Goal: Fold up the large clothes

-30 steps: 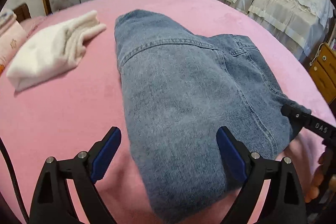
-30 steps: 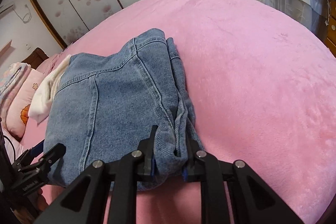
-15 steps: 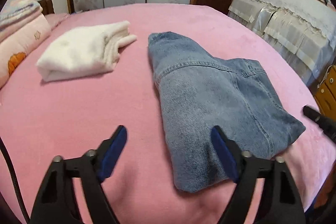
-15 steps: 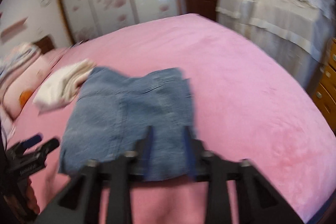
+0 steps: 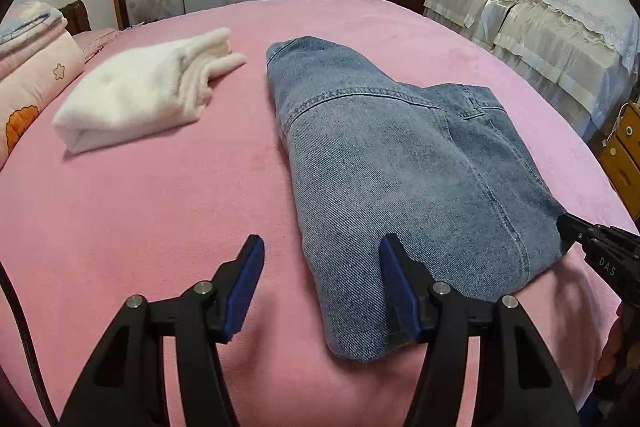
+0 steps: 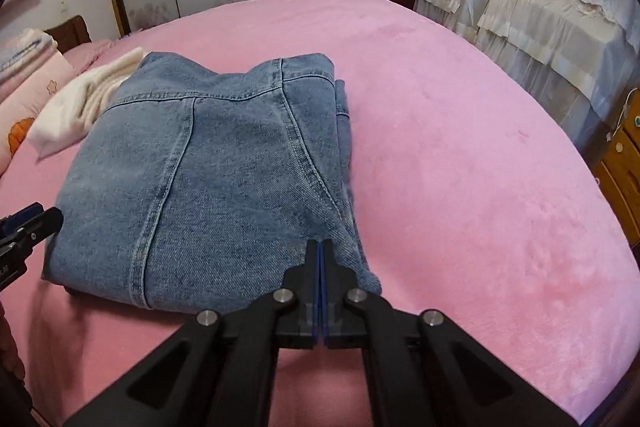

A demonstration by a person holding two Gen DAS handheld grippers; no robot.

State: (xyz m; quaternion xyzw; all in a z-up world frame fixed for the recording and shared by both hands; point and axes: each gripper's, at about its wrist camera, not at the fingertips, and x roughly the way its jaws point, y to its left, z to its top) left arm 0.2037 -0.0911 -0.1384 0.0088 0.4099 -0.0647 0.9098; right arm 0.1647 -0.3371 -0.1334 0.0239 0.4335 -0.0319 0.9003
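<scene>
Folded blue jeans lie on the pink bed; they also show in the right wrist view. My left gripper is open and empty, held just above the near left corner of the jeans. My right gripper is shut with nothing between its pads, at the near right edge of the jeans. Its tip shows in the left wrist view, and the left gripper's tip shows at the left edge of the right wrist view.
A folded white garment lies on the bed left of the jeans. Pink pillows and bedding are stacked at the far left. A covered bed and a wooden drawer unit stand to the right.
My right gripper let go of the jeans' edge, pulled back and closed empty. My left gripper rose and drew back from the jeans, staying open. The jeans lie flat.
</scene>
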